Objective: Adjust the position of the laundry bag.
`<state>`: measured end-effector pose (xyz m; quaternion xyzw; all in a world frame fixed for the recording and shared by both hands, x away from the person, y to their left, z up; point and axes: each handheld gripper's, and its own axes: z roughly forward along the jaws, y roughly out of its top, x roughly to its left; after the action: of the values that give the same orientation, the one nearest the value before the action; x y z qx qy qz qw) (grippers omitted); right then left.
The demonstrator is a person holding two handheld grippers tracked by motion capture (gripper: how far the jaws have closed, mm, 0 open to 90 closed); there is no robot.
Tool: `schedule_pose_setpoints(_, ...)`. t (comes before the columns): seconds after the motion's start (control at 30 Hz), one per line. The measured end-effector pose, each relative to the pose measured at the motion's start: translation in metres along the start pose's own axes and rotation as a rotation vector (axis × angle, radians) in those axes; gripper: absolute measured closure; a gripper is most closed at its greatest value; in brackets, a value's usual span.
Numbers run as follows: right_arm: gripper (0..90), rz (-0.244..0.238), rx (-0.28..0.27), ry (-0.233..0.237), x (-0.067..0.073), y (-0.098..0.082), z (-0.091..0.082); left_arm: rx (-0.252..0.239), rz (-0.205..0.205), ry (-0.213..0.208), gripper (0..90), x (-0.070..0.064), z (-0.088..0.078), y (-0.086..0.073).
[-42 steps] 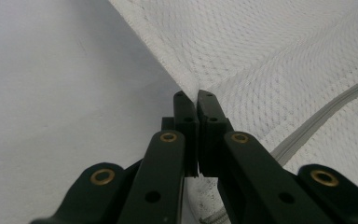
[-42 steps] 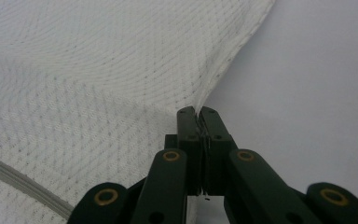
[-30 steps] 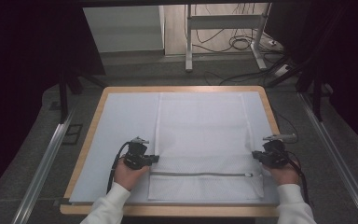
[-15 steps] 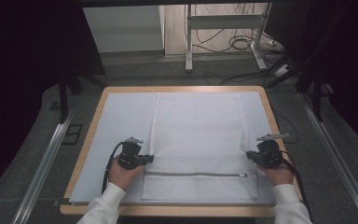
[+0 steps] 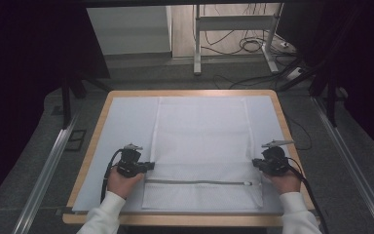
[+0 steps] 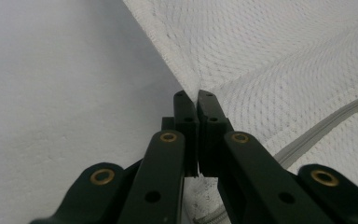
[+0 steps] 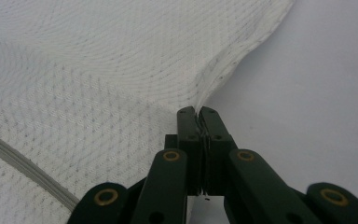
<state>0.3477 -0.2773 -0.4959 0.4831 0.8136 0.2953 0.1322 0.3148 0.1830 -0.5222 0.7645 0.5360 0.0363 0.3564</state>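
Observation:
A white mesh bag (image 5: 202, 136) lies flat on the pale sheet (image 5: 126, 122) covering the table, with a grey zipper (image 5: 197, 183) running across its near end. My left gripper (image 5: 151, 165) is shut on the bag's left edge just above the zipper. My right gripper (image 5: 255, 163) is shut on the right edge at the same height. In the left gripper view the closed tips (image 6: 195, 95) pinch the hem of the mesh (image 6: 270, 51), with the zipper (image 6: 326, 126) to their right. In the right gripper view the tips (image 7: 196, 111) pinch a puckered fold of mesh (image 7: 98, 70).
The table's wooden rim (image 5: 282, 112) frames the sheet. Metal rails (image 5: 48, 170) run along the floor on both sides. Cables (image 5: 253, 46) and a stand's legs lie on the floor beyond the far edge. Bare sheet lies to the left and right of the bag.
Both grippers have drifted slightly to the left, the right one more, and the near part of the bag went with them. Both grips are unchanged.

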Motion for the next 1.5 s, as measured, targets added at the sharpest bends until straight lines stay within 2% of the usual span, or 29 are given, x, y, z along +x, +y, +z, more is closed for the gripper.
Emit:
schedule_pose_setpoints(0.63, 87.1, -0.021, 0.001, 0.031, 0.016, 0.005, 0.009, -0.013, -0.032, 0.020, 89.1, 0.017, -0.014, -0.009)
schedule_pose_setpoints(0.83, 87.1, -0.055, 0.006, 0.033, 0.024, 0.007, 0.012, -0.021, -0.045, 0.029, 89.1, 0.022, -0.019, -0.011)
schedule_pose_setpoints(1.17, 87.1, -0.070, 0.014, 0.044, 0.030, 0.008, 0.017, -0.021, -0.054, 0.035, 89.1, 0.028, -0.022, -0.014)
schedule_pose_setpoints(1.4, 87.0, -0.071, 0.015, 0.043, 0.030, 0.008, 0.018, -0.026, -0.035, 0.052, 86.8, 0.026, -0.021, -0.014)
schedule_pose_setpoints(1.5, 86.5, -0.076, 0.018, 0.042, 0.031, 0.008, 0.018, -0.029, -0.029, 0.062, 81.5, 0.026, -0.022, -0.013)
